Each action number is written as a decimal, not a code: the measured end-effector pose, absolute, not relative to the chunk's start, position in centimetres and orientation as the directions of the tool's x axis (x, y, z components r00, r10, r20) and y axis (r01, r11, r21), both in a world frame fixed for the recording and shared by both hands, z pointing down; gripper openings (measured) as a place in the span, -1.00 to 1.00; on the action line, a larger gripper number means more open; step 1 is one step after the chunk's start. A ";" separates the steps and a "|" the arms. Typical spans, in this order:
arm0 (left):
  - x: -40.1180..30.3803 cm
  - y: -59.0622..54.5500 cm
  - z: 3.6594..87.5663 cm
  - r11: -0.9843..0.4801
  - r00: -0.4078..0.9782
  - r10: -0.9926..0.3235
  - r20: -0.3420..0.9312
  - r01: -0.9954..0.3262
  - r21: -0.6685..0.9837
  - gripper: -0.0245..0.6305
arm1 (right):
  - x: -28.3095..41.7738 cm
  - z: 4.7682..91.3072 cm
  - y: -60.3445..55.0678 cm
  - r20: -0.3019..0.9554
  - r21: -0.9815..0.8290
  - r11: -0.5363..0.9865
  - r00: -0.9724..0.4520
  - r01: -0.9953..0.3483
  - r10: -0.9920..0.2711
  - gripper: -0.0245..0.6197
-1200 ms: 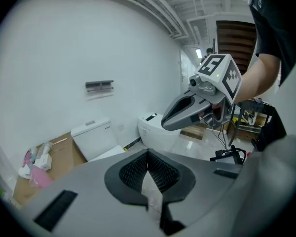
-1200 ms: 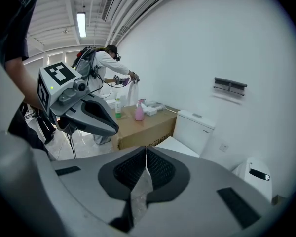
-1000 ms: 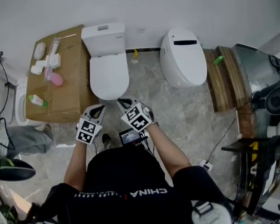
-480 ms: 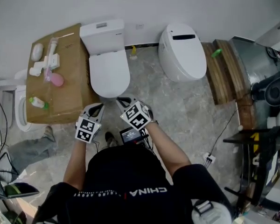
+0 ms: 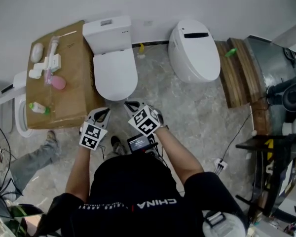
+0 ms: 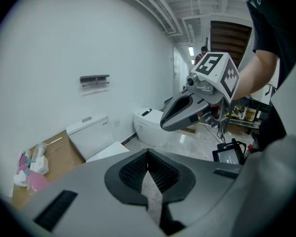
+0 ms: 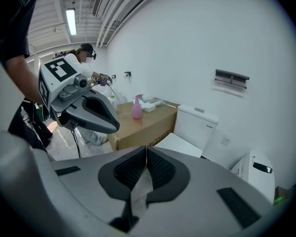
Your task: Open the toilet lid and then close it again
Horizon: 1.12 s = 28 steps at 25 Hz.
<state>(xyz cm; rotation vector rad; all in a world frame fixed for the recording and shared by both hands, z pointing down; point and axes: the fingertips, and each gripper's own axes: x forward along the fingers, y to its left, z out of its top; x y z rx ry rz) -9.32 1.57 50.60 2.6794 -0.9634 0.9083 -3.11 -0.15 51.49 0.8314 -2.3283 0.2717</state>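
Observation:
A white toilet stands against the back wall with its lid (image 5: 116, 74) down flat and its tank (image 5: 107, 33) behind. My left gripper (image 5: 102, 113) hovers just in front of the bowl's front edge, shut with nothing in it. Beside it on the right, my right gripper (image 5: 132, 105) is shut and empty too, close to the bowl's front rim. The left gripper view shows the tank (image 6: 89, 135) and lid (image 6: 108, 152) beyond my shut jaws, with the right gripper (image 6: 164, 125) above. The right gripper view shows the lid (image 7: 180, 144) and the left gripper (image 7: 116, 127).
A cardboard box (image 5: 69, 83) with bottles and a pink item stands left of the toilet. A second, rounded toilet (image 5: 194, 56) sits to the right, then wooden planks (image 5: 239, 78). Another person's leg (image 5: 27, 159) is at the left. A small screen (image 5: 138, 143) hangs below my hands.
Both grippers stay shut and nearly still in front of the bowl. The view has shifted slightly, and the other person's leg at the left has moved.

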 end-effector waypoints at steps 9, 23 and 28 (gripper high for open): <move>-8.7 -0.9 54.6 -0.794 0.629 -0.468 0.620 -0.607 0.016 -0.89 | -2.8 56.5 -2.9 0.681 -0.010 0.806 -0.594 -0.592 -0.428 -0.88; -9.3 -7.3 71.2 -0.791 0.532 -0.450 0.717 -0.611 -0.042 -0.89 | -2.1 73.7 -8.2 0.734 -0.099 0.786 -0.578 -0.611 -0.357 -0.87; -9.2 -10.0 80.9 -0.822 0.482 -0.462 0.744 -0.548 -0.155 -0.82 | -2.8 82.4 -10.5 0.741 -0.057 0.804 -0.566 -0.591 -0.363 -0.87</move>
